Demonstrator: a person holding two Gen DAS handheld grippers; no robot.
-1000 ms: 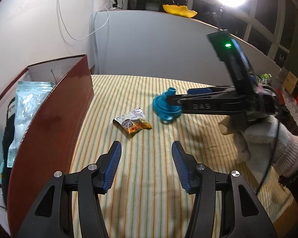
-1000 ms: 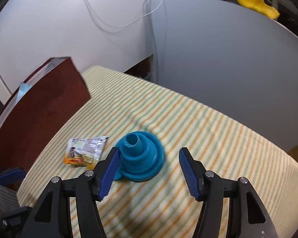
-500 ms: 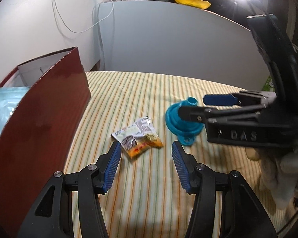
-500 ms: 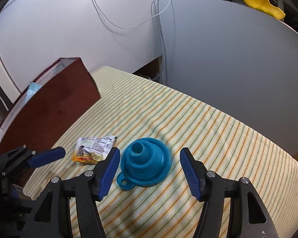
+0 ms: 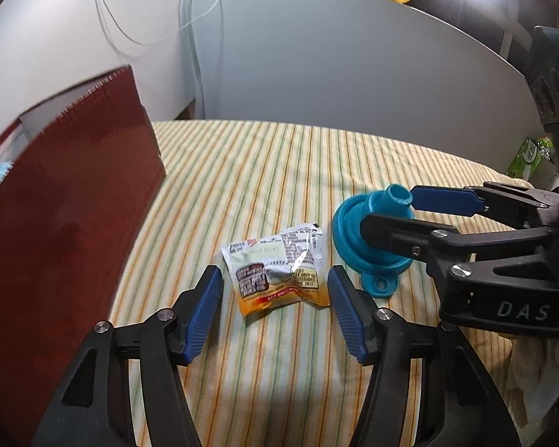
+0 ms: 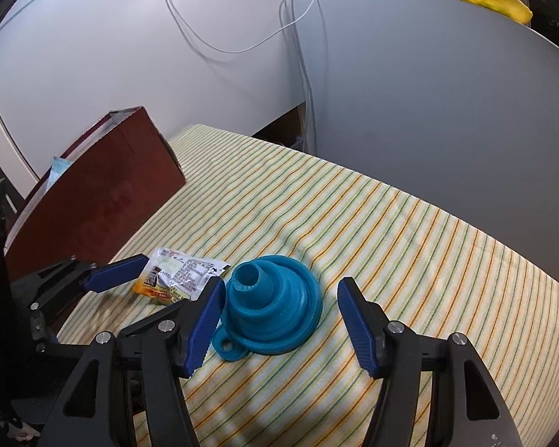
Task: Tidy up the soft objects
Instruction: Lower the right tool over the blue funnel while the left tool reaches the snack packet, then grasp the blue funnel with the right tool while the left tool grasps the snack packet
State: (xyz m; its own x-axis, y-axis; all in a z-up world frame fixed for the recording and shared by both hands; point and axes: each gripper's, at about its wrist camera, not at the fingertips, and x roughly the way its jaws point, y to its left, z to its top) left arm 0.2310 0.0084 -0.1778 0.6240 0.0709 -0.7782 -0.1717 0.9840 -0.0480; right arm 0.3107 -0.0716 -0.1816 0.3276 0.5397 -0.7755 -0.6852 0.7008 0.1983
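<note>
Light, crinkly and slippery-looking, the snack packet (image 5: 277,268) lying flat on the striped cloth (image 5: 242,171) between the spread left gripper (image 5: 275,309), best pinched across its puffed middle; beside it the soft blue funnel (image 6: 274,307), framed by the equally spread right gripper (image 6: 279,320).

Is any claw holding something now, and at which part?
Nothing is held. The left claw is open around the snack packet; the right claw is open around the blue funnel.

A crinkled silver-and-orange snack packet (image 5: 277,268) lies flat on the striped cloth, just beside a blue collapsible funnel (image 6: 270,307) that sits wide end down, spout up, tab loop toward the camera.
</note>
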